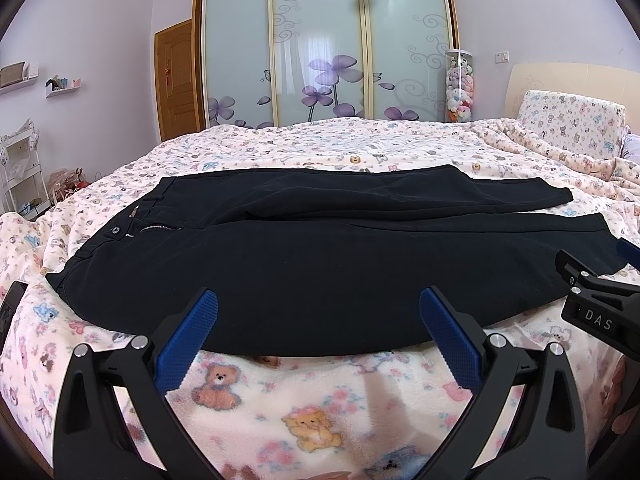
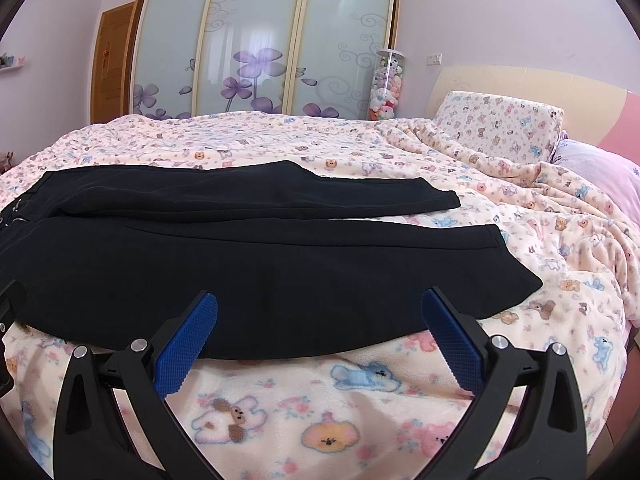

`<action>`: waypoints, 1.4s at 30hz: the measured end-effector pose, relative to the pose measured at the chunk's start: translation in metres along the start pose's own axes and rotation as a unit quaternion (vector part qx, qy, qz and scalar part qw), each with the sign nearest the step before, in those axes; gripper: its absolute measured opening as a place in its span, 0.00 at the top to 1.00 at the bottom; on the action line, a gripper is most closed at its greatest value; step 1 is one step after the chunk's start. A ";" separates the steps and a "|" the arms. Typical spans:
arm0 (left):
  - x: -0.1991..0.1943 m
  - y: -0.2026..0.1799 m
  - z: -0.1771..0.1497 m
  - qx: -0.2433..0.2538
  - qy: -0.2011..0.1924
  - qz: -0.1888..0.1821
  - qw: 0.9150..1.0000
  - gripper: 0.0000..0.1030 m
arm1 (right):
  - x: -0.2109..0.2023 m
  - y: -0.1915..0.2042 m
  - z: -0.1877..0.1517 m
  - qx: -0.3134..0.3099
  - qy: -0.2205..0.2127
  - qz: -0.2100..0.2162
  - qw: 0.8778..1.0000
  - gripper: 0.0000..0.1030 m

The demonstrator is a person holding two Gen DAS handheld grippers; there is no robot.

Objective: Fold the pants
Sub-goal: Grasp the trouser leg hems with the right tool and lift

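Note:
Black pants [image 1: 320, 248] lie flat on the bed, waistband with button and zipper [image 1: 132, 228] to the left, both legs stretched to the right with a narrow gap between them. They also show in the right wrist view [image 2: 256, 264], leg ends [image 2: 500, 256] at the right. My left gripper [image 1: 318, 308] is open and empty, its blue fingertips over the near edge of the near leg. My right gripper [image 2: 319, 308] is open and empty over the same near edge, further toward the leg ends. It also appears at the right of the left wrist view [image 1: 600, 292].
The bed is covered by a pink bear-print blanket [image 2: 360, 408]. A pillow [image 2: 500, 124] and headboard [image 2: 520, 84] are at the far right. A sliding-door wardrobe [image 1: 324, 44], a wooden door [image 1: 178, 76] and a tube of plush toys [image 1: 459, 84] stand behind the bed.

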State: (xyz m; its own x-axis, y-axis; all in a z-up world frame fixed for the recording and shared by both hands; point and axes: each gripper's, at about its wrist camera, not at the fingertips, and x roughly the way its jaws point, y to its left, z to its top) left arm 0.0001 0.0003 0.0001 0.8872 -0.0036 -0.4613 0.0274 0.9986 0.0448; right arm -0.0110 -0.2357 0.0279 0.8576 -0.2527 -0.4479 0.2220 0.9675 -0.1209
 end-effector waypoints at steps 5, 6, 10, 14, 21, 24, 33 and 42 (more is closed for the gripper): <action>0.000 0.000 0.000 -0.001 0.001 0.001 1.000 0.02 | -0.004 -0.001 0.002 0.018 -0.004 0.028 0.999 0.01; 0.001 0.001 0.000 -0.002 0.002 0.002 1.000 0.02 | 0.001 -0.011 -0.004 0.028 -0.009 0.053 0.998 0.01; 0.005 -0.002 0.003 -0.006 0.020 0.004 1.000 0.02 | -0.003 -0.034 0.008 0.052 -0.023 0.157 0.986 0.01; 0.019 -0.013 0.016 0.022 0.010 0.041 0.999 0.02 | 0.016 -0.073 0.036 0.093 0.012 0.235 0.967 0.01; 0.032 -0.012 0.036 0.008 -0.009 0.021 1.000 0.02 | 0.117 -0.148 0.104 0.188 0.102 0.236 0.948 0.01; 0.038 -0.004 0.028 -0.010 -0.009 0.002 1.000 0.02 | 0.173 -0.183 0.125 0.235 0.142 0.203 0.940 0.01; 0.059 0.008 0.022 -0.042 0.028 -0.037 0.998 0.02 | 0.306 -0.243 0.149 0.257 0.160 0.139 0.943 0.15; 0.076 -0.006 0.016 -0.015 0.062 -0.041 0.997 0.02 | 0.398 -0.257 0.153 0.182 0.179 0.055 0.965 0.36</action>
State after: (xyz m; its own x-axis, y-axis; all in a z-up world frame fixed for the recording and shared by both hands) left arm 0.0745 -0.0069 -0.0215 0.8189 -0.0806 -0.5683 0.0822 0.9964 -0.0229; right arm 0.3445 -0.5842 0.0164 0.6843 -0.0715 -0.7257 0.3434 0.9095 0.2341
